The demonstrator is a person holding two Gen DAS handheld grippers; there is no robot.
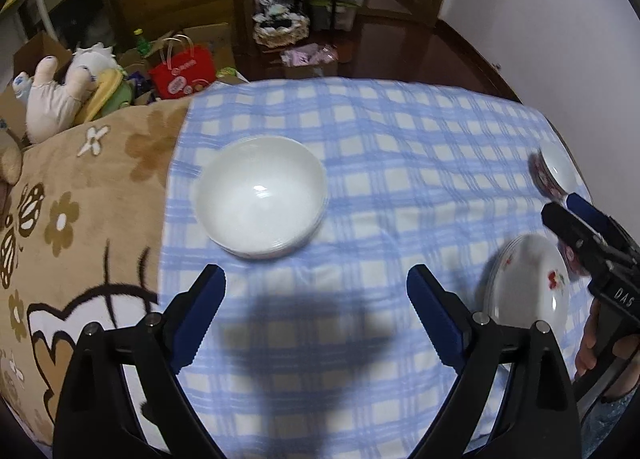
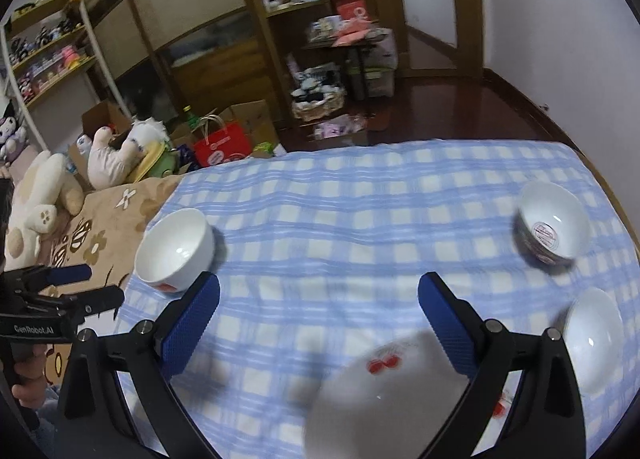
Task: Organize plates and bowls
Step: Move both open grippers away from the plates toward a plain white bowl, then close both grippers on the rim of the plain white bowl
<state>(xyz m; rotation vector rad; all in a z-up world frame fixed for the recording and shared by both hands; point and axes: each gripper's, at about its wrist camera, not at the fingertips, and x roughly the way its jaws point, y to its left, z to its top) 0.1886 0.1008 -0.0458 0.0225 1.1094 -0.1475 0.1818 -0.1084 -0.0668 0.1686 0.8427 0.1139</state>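
Both tools spread, empty, above the blue checked cloth

The left tool [image 1: 316,291] hangs with jaws wide apart, nothing between them, just short of a stack of plain white bowls [image 1: 260,199]. The right tool [image 2: 319,301] is also spread and empty above a cherry-printed plate stack [image 2: 384,399]. A white bowl [image 2: 594,343] sits just to its right, a patterned bowl [image 2: 550,221] farther back.

A plain white bowl [image 1: 262,197] stands upright just beyond the left gripper [image 1: 316,287]. A white plate with red fruit print [image 2: 384,395] lies flat beneath the right gripper [image 2: 319,295]. Right of that gripper stand a plain white bowl [image 2: 594,339] and, farther ahead, a patterned bowl [image 2: 552,223].
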